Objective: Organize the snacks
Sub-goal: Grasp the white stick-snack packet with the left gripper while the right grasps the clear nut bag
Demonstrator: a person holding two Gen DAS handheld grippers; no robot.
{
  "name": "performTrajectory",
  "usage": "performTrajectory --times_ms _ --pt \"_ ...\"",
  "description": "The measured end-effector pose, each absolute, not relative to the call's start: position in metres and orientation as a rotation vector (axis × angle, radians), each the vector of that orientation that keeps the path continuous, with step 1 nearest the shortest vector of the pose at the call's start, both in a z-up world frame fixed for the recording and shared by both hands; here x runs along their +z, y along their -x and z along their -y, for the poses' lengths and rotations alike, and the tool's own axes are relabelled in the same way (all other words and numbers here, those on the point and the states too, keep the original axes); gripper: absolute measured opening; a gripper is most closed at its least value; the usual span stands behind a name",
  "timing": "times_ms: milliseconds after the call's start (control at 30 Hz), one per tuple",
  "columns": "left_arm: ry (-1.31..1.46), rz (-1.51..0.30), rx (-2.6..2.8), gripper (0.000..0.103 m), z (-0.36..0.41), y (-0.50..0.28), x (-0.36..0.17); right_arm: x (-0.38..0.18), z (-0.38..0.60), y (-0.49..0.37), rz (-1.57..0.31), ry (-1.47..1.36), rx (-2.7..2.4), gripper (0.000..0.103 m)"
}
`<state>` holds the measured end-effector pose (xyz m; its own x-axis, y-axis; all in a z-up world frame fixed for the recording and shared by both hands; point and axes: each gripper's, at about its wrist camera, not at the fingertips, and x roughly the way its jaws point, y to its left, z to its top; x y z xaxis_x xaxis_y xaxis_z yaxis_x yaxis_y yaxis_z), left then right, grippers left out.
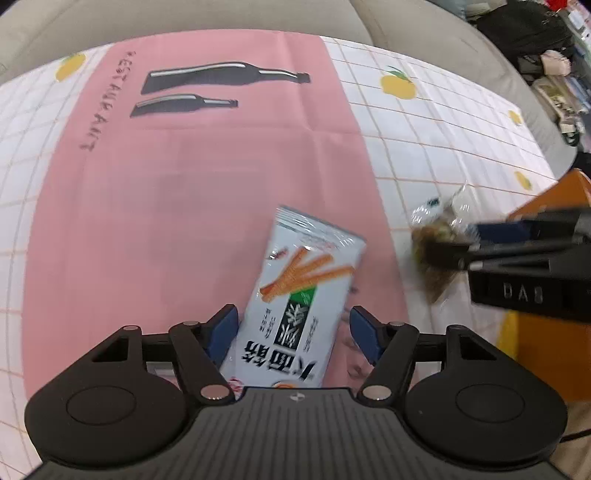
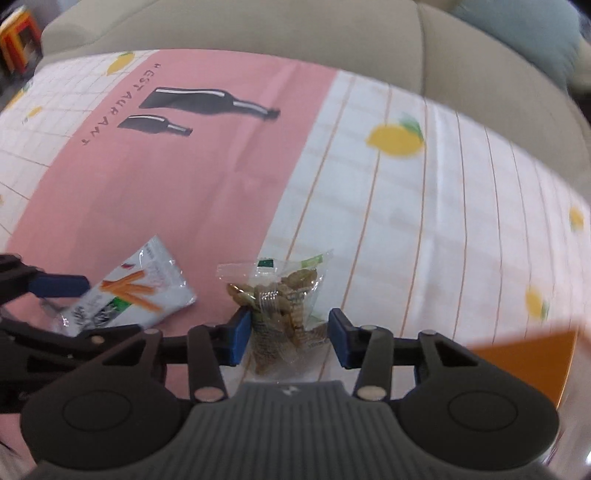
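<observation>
Two grippers, one snack each. The left gripper (image 1: pixel 293 314) points steeply down at the table with its blue pads set either side of the white packet of snack sticks (image 1: pixel 306 280). One pad (image 1: pixel 225 328) lies against the packet's long edge. The other stands just clear, with a sliver of pink cloth showing between, so the jaws are released around the packet and not clamped on it. The packet lies flat and slightly askew, its sealed end pointing away from the camera. Straddling its narrow width looks like the sensible way to pinch a flat pouch.

The right gripper (image 2: pixel 290 317) sits over the clear bag of brownish pieces (image 2: pixel 284 295), near the packet on the table. One pad is against the crinkled film and the other is right at the bag's edge. Whether they truly squeeze it I cannot tell (the film is blurred and bunched).

The packet rests on the pink panel of the tablecloth (image 1: pixel 166 184), below the printed bottles. The clear bag sits at the seam where pink meets the white lemon-print grid. An orange surface (image 2: pixel 524 354) shows at the near corner beside the right gripper, possibly where the snacks are bound, though too little shows to say. Beyond the table runs a beige sofa (image 2: pixel 258 22).
</observation>
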<state>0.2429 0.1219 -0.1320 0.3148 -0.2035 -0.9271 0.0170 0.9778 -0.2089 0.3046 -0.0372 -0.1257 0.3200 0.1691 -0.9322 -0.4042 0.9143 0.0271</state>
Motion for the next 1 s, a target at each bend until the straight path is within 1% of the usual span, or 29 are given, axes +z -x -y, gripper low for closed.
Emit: performTrajectory --times_ms 67,167,233,333,367,467,567,667,867,933,1000 --pt "0.170 -1.220 -0.165 0.077 -0.122 -0.240 -0.133 -0.126 0.042 -0.291 -1.176 0.185 0.378 0.045" --pt "0.125 -1.179 -0.191 0.078 -0.122 -0.232 -0.134 -0.128 0.040 -0.275 -1.105 0.214 0.394 0.046" --pt "0.105 -1.153 -0.210 0.085 -0.119 -0.230 -0.135 -0.129 0.037 -0.268 -1.067 0.250 0.418 0.051" --pt "0.060 -1.118 -0.219 0.088 -0.112 -0.228 -0.137 -0.129 0.034 -0.264 -1.027 0.302 0.438 0.058" --pt "0.037 -1.110 -0.215 0.088 -0.109 -0.228 -0.138 -0.128 0.033 -0.263 -1.008 0.322 0.445 0.060" --pt "-0.060 -1.084 -0.216 0.089 -0.098 -0.227 -0.142 -0.130 0.032 -0.264 -0.979 0.375 0.446 0.060" --pt "-0.148 -1.056 -0.228 0.091 -0.092 -0.223 -0.145 -0.132 0.033 -0.270 -0.984 0.341 0.464 0.063" --pt "-0.138 -1.055 -0.226 0.090 -0.094 -0.224 -0.146 -0.134 0.031 -0.273 -0.959 0.350 0.473 0.063" --pt "-0.120 -1.061 -0.209 0.080 -0.092 -0.225 -0.144 -0.147 0.031 -0.276 -1.012 0.321 0.433 0.062" --pt "-0.118 -1.053 -0.209 0.070 -0.091 -0.224 -0.143 -0.150 0.032 -0.276 -1.025 0.288 0.412 0.063" --pt "-0.116 -1.050 -0.208 0.063 -0.091 -0.223 -0.142 -0.151 0.033 -0.275 -1.033 0.251 0.402 0.057"
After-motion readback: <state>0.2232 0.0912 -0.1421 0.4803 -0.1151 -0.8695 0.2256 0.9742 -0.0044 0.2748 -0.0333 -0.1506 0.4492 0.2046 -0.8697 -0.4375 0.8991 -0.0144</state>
